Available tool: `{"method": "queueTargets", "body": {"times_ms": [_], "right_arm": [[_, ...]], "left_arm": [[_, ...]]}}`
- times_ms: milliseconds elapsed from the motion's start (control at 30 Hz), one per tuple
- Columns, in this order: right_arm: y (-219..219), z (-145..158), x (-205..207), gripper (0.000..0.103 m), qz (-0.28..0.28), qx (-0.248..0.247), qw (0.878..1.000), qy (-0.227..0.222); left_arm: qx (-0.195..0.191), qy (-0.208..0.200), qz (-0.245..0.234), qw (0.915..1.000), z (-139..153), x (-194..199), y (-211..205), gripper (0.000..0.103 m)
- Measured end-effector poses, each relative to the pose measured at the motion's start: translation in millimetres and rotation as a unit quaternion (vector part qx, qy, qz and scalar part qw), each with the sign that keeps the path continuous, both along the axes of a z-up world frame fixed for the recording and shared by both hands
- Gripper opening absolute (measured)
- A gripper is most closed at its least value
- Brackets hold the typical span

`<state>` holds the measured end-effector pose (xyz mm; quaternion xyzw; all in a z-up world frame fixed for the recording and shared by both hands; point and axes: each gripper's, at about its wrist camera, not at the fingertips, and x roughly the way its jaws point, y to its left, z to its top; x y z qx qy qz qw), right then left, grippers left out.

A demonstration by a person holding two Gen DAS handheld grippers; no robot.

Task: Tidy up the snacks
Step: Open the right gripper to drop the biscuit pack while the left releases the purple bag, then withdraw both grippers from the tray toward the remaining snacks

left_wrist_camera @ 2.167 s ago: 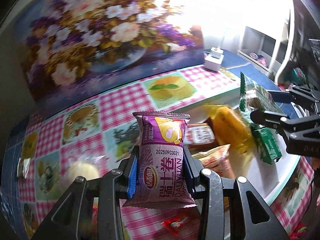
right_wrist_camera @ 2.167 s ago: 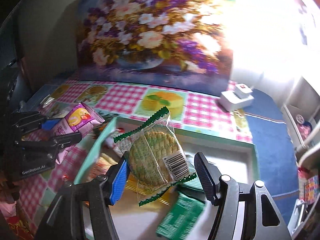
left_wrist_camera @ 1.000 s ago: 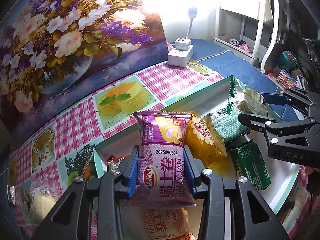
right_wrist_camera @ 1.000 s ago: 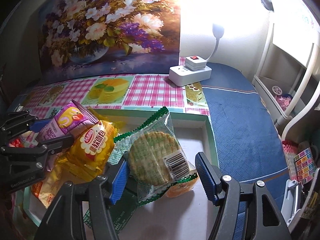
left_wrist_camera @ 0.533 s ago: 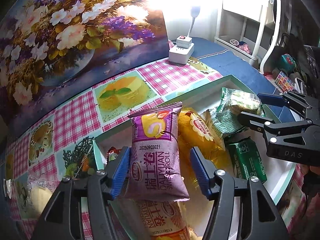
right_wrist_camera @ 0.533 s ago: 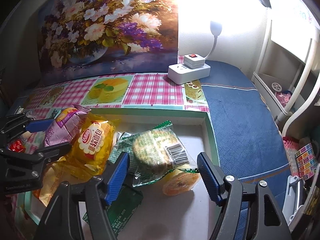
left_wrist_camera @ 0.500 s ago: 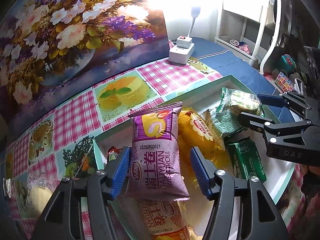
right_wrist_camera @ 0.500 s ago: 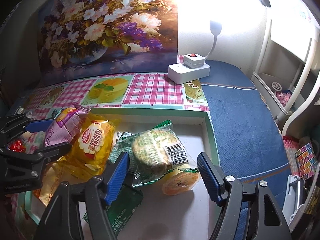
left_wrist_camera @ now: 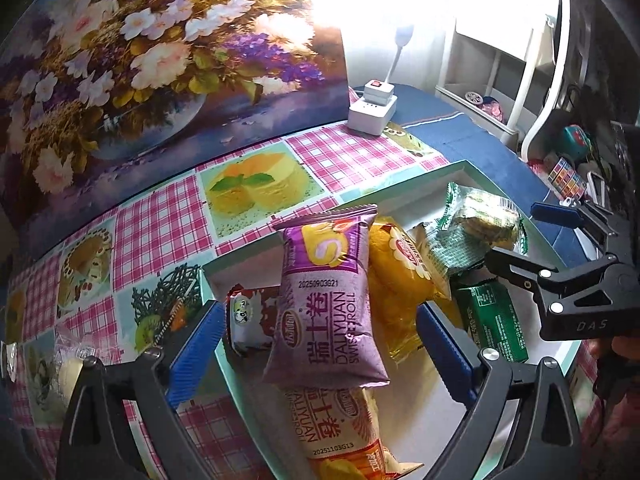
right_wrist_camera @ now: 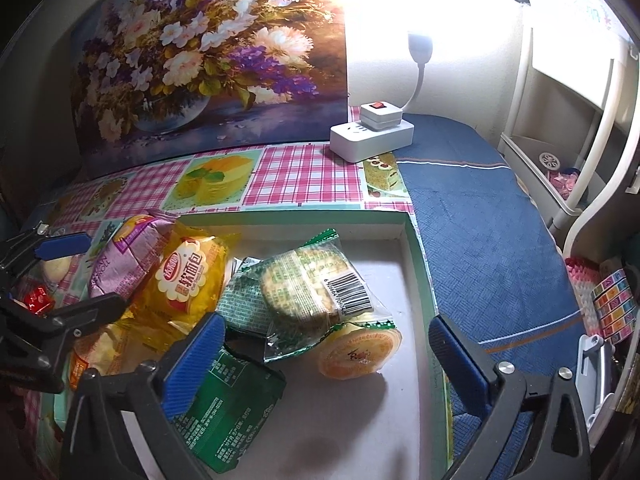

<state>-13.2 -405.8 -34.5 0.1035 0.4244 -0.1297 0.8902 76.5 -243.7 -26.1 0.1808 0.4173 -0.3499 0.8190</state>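
Both wrist views look steeply down, close above the tray (left_wrist_camera: pixel 460 168) (right_wrist_camera: pixel 412 240), toward the flower painting (left_wrist_camera: pixel 160 60) (right_wrist_camera: pixel 208 52). Each shares the snack pile, though fisheye edges seem warped.

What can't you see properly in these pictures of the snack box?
- Orange-labelled pack, left wrist view: its lower end runs off the bottom edge; the purple Swiss roll pack covers its top.
- Brown-and-white pack, left wrist view: half hidden behind the purple pack.
- Dark green pack, right wrist view: partly behind the right gripper finger.
- Round orange snack, right wrist view: top tucked under the biscuit pack; label too blurred to read.
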Motion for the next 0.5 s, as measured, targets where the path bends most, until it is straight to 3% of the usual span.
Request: {"method": "queueTargets", "body": {"times_ms": [500], "right_arm": [[7, -2, -1, 0.103, 0.006, 0.003, 1.0, 0.003]], "left_arm": [[-0.005, -0.002, -0.002, 1.0, 5, -1, 18, 0.097]]}}
